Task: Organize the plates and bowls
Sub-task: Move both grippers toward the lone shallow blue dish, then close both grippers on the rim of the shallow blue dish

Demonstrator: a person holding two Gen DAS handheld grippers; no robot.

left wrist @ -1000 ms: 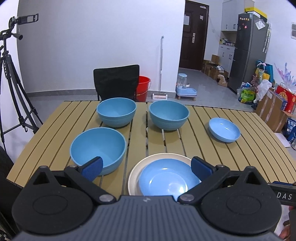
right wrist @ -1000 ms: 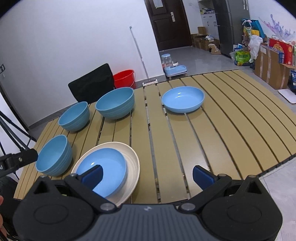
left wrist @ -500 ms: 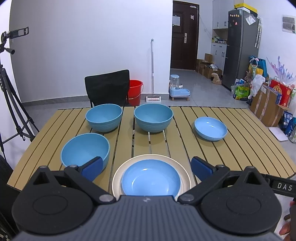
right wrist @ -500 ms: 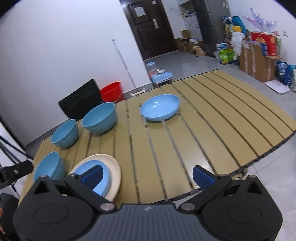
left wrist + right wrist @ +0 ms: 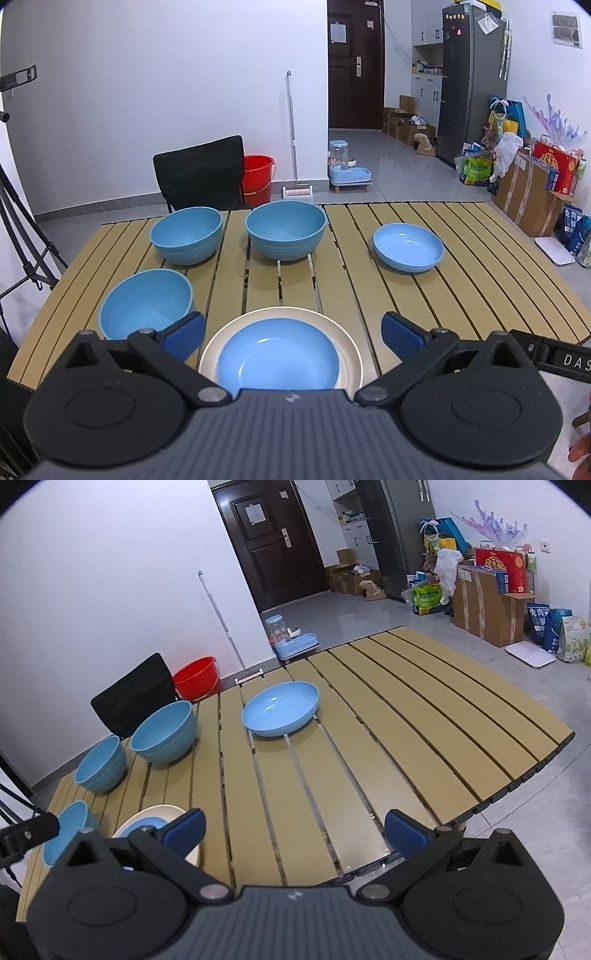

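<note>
1. Bowls (image 5: pixel 286 230), three deep, fill the upper left of my left view; shallow blue dish (image 5: pixel 277 357) sits on cream plate (image 5: pixel 349 349) at lower centre.
2. My left gripper (image 5: pixel 293 334) and right gripper (image 5: pixel 294 830) are both spread, empty.
3. Lone blue dish (image 5: pixel 280 709) rests mid-frame, unobstructed.

Five blue dishes and one cream plate on a slatted tan surface (image 5: pixel 461 258), all upright and empty. Nearest: cream plate (image 5: pixel 351 354) carrying a shallow blue plate (image 5: pixel 277 358) centred on it. Just left: deep blue bowl (image 5: pixel 146 302). Behind, side by side: two deep ribbed blue bowls (image 5: pixel 186 234) (image 5: pixel 286 229). Far right, well apart: shallow blue dish (image 5: pixel 408 245).
</note>
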